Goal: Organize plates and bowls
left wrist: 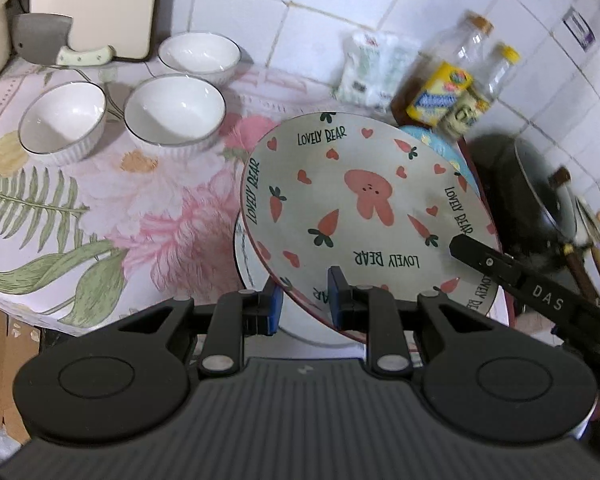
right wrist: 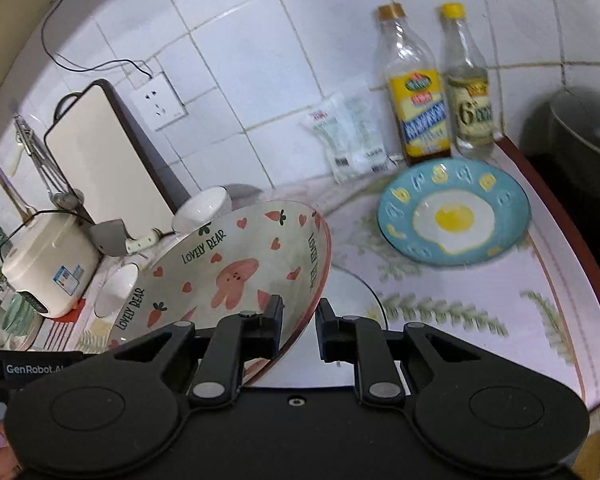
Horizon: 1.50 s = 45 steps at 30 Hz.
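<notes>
Two grippers hold one big round plate with a pink bunny and carrots (left wrist: 364, 204), tilted up off the flowery tablecloth (left wrist: 100, 216). Open cloth lies to its left, before three white ribbed bowls (left wrist: 175, 110) by the tiled wall. The left gripper (left wrist: 305, 300) points down, fingers clenched on the plate's near rim. The right gripper (right wrist: 299, 326) clamps another edge. A blue egg plate (right wrist: 454, 212) lies flat nearby.
</notes>
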Each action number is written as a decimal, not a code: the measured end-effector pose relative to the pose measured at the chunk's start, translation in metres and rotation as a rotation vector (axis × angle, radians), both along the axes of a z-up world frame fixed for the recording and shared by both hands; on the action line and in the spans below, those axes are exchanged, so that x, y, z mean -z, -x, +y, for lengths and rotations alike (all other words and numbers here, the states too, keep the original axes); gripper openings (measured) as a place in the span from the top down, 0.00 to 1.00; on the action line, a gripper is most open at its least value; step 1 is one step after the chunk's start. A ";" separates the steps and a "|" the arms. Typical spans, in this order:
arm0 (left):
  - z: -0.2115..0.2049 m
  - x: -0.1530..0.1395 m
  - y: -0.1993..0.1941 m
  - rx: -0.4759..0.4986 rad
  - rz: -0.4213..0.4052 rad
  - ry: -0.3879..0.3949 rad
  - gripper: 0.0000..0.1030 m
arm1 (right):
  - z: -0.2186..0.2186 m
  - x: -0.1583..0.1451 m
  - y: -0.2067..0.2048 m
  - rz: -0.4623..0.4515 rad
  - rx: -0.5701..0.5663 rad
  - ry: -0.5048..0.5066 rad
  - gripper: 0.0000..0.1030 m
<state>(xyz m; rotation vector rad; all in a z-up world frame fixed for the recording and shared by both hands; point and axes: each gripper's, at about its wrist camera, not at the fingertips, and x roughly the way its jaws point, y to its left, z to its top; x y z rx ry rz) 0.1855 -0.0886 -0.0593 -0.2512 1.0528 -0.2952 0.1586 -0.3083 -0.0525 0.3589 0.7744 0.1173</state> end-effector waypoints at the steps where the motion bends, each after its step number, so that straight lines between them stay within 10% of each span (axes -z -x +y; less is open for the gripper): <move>1: 0.000 0.003 0.000 0.011 0.012 0.004 0.79 | -0.001 0.004 0.003 0.008 0.007 -0.004 0.79; 29: -0.007 0.070 -0.029 0.080 0.154 -0.020 0.79 | -0.003 0.062 -0.013 0.193 -0.016 0.042 0.78; 45: -0.008 0.079 -0.036 0.054 0.195 -0.022 0.79 | 0.023 0.064 -0.021 0.217 -0.073 0.235 0.71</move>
